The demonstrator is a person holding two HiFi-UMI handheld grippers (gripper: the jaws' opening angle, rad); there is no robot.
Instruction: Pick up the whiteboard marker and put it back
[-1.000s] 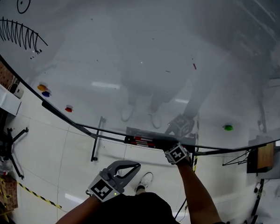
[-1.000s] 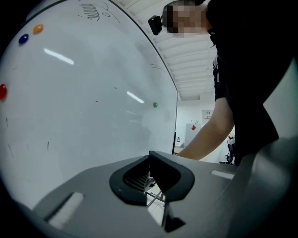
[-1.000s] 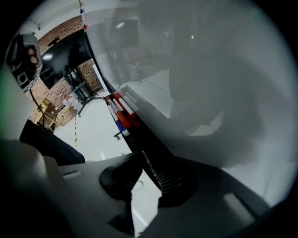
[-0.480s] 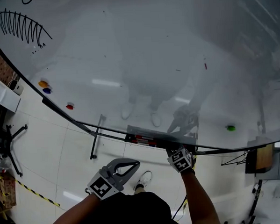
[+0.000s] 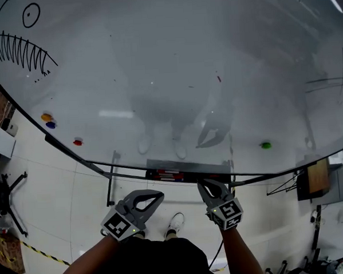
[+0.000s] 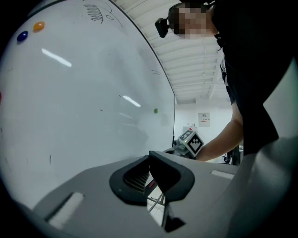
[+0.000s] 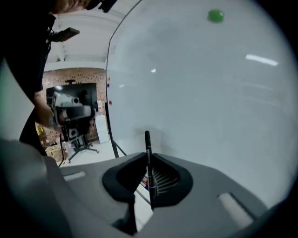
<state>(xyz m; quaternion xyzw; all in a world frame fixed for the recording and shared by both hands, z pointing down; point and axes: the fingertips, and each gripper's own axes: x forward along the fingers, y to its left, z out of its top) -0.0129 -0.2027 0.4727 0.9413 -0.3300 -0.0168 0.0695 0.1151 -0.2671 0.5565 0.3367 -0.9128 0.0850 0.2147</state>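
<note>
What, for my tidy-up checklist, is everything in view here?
Glossy white whiteboard: one, white, fills upper head view.
Black marker drawing: one, black, board's top left.
Round magnets: four, orange, blue, red at left, green at right.
Tray markers: several, red and black, ledge under board.
Thin black whiteboard marker: one, black, in right gripper.
Black tripod stand: one, black, floor at left.
Left gripper: one, grey, shut, empty.
Right gripper: one, grey, jaws just closed on marker.
</note>
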